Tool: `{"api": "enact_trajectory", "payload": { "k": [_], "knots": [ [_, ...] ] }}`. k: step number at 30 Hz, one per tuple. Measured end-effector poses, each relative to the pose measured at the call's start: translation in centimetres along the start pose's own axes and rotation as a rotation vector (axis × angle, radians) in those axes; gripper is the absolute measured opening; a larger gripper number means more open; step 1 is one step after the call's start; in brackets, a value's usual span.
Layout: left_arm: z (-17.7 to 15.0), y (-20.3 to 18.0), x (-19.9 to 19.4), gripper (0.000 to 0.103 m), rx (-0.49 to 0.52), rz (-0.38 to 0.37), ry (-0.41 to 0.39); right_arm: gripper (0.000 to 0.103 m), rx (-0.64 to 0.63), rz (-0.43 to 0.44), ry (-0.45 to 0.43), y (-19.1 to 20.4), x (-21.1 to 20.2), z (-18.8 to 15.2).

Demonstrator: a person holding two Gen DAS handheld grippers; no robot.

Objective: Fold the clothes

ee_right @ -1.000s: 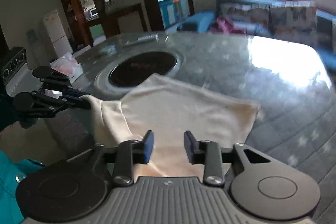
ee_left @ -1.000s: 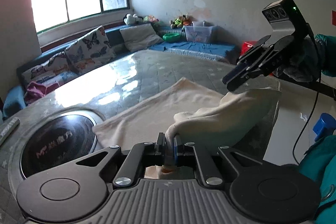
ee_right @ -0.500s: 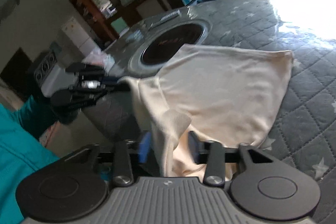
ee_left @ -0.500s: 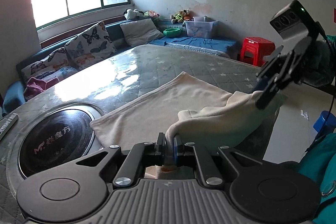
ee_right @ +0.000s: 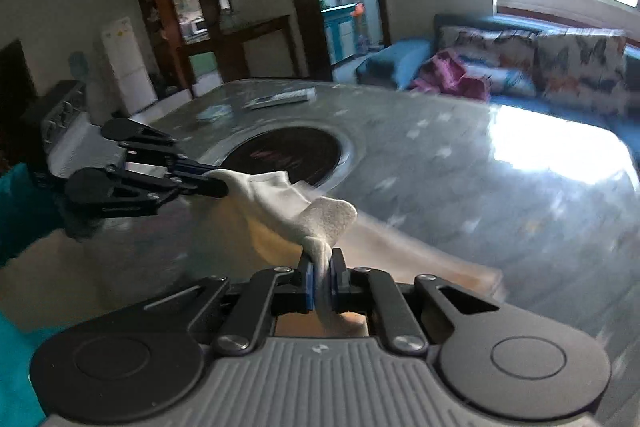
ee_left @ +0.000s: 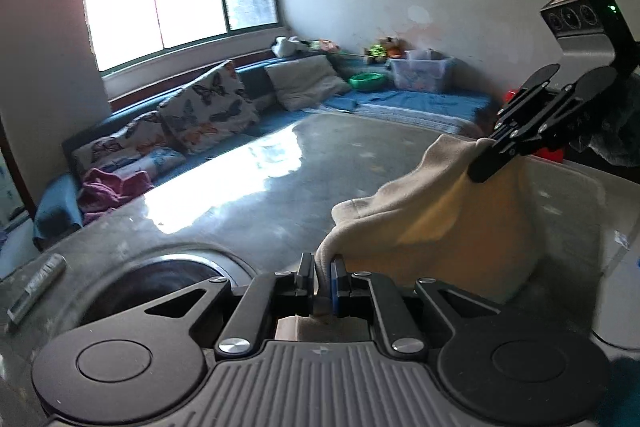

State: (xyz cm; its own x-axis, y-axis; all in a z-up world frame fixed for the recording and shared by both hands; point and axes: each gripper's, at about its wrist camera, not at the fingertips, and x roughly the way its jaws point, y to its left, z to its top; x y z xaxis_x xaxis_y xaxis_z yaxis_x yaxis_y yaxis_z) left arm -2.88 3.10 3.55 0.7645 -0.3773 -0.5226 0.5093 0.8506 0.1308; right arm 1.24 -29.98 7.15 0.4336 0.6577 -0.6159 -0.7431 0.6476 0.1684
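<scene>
A cream garment [ee_left: 436, 223] hangs lifted between both grippers above the grey quilted table [ee_left: 280, 187]. My left gripper [ee_left: 322, 277] is shut on one edge of it at the bottom of the left wrist view. My right gripper [ee_left: 486, 163] shows there at the right, pinching the cloth's other end higher up. In the right wrist view my right gripper [ee_right: 322, 277] is shut on the cream garment [ee_right: 316, 219], and the left gripper [ee_right: 222, 187] holds its far corner at the left. The cloth sags between them, with a lower part trailing over the table.
A round black cooktop [ee_right: 284, 157] is set into the table [ee_right: 480, 179]. A remote [ee_left: 36, 281] lies at the table's left edge in the left wrist view. A sofa with butterfly cushions [ee_left: 208, 111] runs under the window. A red stool [ee_left: 552, 151] stands past the right gripper.
The right gripper went from open beside the cloth to shut on its edge. Both grippers have lifted the garment off the table, and it no longer lies spread flat.
</scene>
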Motion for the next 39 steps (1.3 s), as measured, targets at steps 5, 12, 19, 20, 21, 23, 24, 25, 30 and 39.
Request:
{"api": "enact_trajectory", "payload": {
  "k": [5,12,19,20,21,23,24,25,30,39],
  "knots": [
    [0.0,1.4,5.6,0.012,-0.048,0.065,0.066,0.009,0.015,-0.125,0.01,-3.1,5.4,0.9],
    [-1.3,3.0,8.4,0.029,-0.163,0.134,0.119,0.024,0.076,-0.262,0.002,-3.6,8.8,-1.6],
    [-0.2,2.4,7.3,0.026,-0.197,0.095,0.091,0.026,0.171,-0.214,-0.071,-2.3,7.0,-1.4],
    [0.0,2.2,7.2,0.018,-0.2,0.08,0.087,0.026,0.182,-0.19,-0.066,-2.1,7.4,-1.3],
    [0.1,1.9,7.1,0.016,-0.202,0.064,0.084,0.026,0.186,-0.182,-0.062,-2.0,7.8,-1.2],
    [0.6,1.4,7.1,0.015,-0.204,0.033,0.079,0.026,0.184,-0.202,-0.054,-2.1,8.8,-1.1],
    [0.7,1.0,7.4,0.015,-0.201,0.021,0.085,0.026,0.194,-0.213,-0.052,-2.2,9.2,-1.0],
    [0.8,0.7,7.9,0.015,-0.199,0.015,0.094,0.026,0.206,-0.223,-0.05,-2.5,9.6,-1.0],
    [0.4,1.2,10.8,0.015,-0.246,0.048,0.189,0.03,0.2,-0.256,-0.053,-2.5,10.7,-1.6],
    [-0.8,1.7,10.9,0.018,-0.284,0.071,0.187,0.067,0.073,-0.245,-0.086,-0.2,11.6,-3.4]
  ]
}}
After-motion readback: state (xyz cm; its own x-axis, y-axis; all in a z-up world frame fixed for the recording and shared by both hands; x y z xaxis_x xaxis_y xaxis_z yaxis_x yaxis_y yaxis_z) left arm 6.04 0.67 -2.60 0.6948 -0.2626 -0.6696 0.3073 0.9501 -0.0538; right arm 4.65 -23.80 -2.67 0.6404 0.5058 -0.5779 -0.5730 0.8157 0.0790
